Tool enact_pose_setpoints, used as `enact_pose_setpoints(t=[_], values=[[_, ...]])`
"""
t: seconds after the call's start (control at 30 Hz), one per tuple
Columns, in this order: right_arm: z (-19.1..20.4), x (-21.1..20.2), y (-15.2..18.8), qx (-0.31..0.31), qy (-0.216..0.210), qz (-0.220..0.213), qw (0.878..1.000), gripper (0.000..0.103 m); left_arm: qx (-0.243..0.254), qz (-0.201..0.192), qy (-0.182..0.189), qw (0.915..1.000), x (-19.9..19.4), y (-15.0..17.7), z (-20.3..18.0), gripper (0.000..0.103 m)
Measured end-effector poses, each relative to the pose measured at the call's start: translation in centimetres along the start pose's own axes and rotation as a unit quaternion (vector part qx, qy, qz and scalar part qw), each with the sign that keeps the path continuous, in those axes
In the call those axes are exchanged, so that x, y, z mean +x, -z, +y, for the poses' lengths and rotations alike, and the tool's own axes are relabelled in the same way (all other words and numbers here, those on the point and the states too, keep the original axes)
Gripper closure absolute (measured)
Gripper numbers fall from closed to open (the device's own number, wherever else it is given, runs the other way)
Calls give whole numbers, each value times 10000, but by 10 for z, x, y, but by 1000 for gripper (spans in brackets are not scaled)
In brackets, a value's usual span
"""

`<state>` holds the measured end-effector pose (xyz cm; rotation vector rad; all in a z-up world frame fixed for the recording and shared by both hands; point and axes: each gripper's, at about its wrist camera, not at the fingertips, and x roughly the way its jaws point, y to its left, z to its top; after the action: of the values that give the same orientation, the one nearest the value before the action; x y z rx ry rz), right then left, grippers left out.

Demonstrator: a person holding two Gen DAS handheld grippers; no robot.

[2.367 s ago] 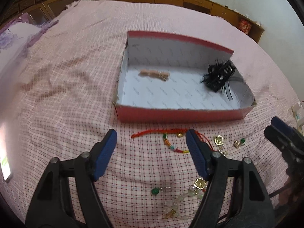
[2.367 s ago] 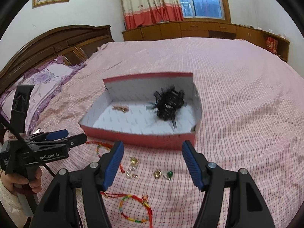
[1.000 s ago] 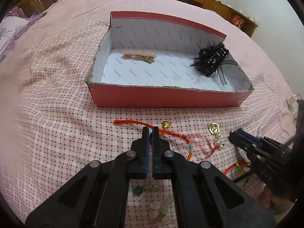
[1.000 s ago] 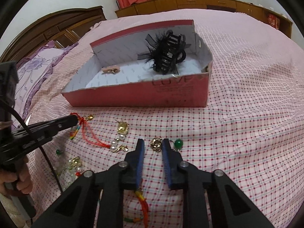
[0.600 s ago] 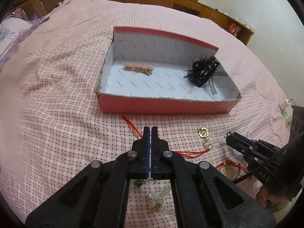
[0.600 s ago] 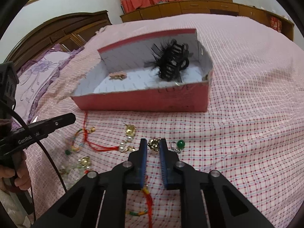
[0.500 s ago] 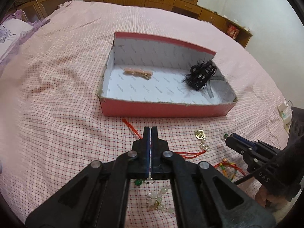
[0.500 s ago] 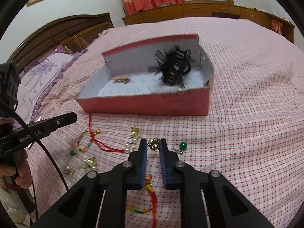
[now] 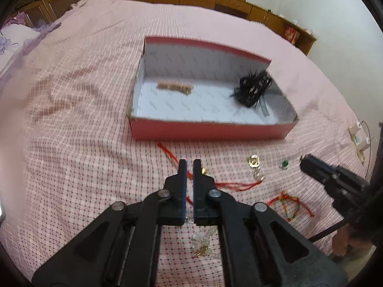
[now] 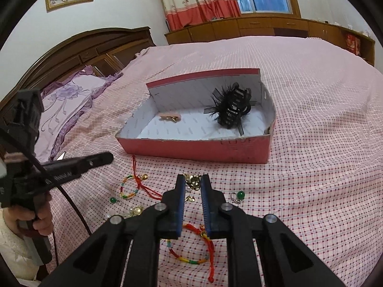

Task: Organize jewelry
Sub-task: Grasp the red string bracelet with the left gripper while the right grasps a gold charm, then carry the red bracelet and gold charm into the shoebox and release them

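Right tool [image 10: 192, 181] pinches a gold earring [image 10: 193, 182], details hidden between pads

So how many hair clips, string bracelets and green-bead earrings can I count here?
Hair clips: 2 (pink, black, both in the box)
String bracelets: 2 (, on the bed)
Green-bead earrings: 2 (, on the bed)
Total: 6

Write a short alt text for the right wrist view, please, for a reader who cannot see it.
The right gripper holds a gold earring between its blue pads above a pink checked bedspread. Beyond it stands an open red box with a black hair claw inside; bracelets and earrings lie scattered in front.
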<state>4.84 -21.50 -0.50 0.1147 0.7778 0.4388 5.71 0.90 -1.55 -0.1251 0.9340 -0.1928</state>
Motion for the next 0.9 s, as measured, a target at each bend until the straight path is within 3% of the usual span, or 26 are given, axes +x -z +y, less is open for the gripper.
enact_pose_setpoints(t=[0.2, 0.47, 0.6, 0.63, 0.67, 0.9], values=[[-2, -3, 3, 36, 1, 10, 10000, 88, 15, 280, -112, 9995, 17, 9, 3, 86], [-6, 0, 6, 99, -11, 64, 9999, 88, -44, 572, -208, 9981, 37, 17, 10, 84], [-6, 1, 8, 104, -23, 69, 9999, 88, 9, 567, -221, 9981, 43, 19, 9, 87], [-7, 1, 8, 114, -29, 78, 9999, 88, 12, 565, -207, 9982, 43, 19, 9, 90], [-7, 2, 8, 124, -30, 83, 9999, 88, 17, 575, -137, 9983, 44, 20, 8, 103], [-9, 4, 9, 147, -20, 92, 9998, 88, 5, 465, 89, 9989, 40, 19, 5, 103]])
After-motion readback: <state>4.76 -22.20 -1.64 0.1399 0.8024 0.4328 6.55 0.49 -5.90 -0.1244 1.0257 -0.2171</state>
